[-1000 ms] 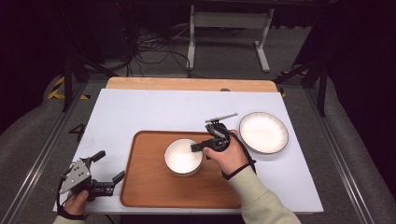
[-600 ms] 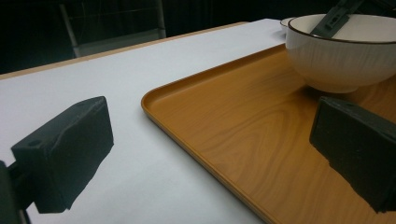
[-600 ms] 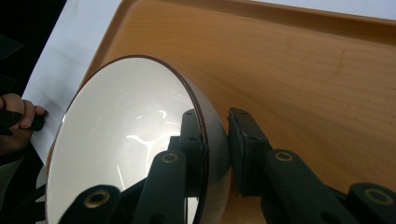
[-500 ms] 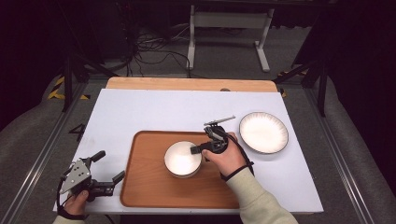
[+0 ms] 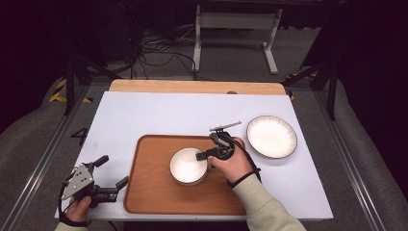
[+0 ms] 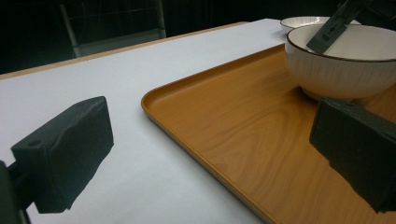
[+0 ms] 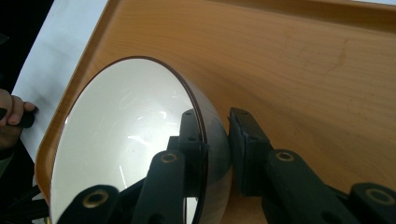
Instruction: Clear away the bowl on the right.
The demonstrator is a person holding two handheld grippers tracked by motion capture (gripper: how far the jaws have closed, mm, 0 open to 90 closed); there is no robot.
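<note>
Right tongs (image 5: 204, 155) astride bowl (image 5: 185, 166) rim

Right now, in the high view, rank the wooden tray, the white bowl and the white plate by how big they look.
1. Wooden tray, clearly the largest.
2. White plate, on the table right of the tray.
3. White bowl, on the tray, its rim between the right gripper's jaws.
The plate looks only somewhat wider than the bowl.
</note>
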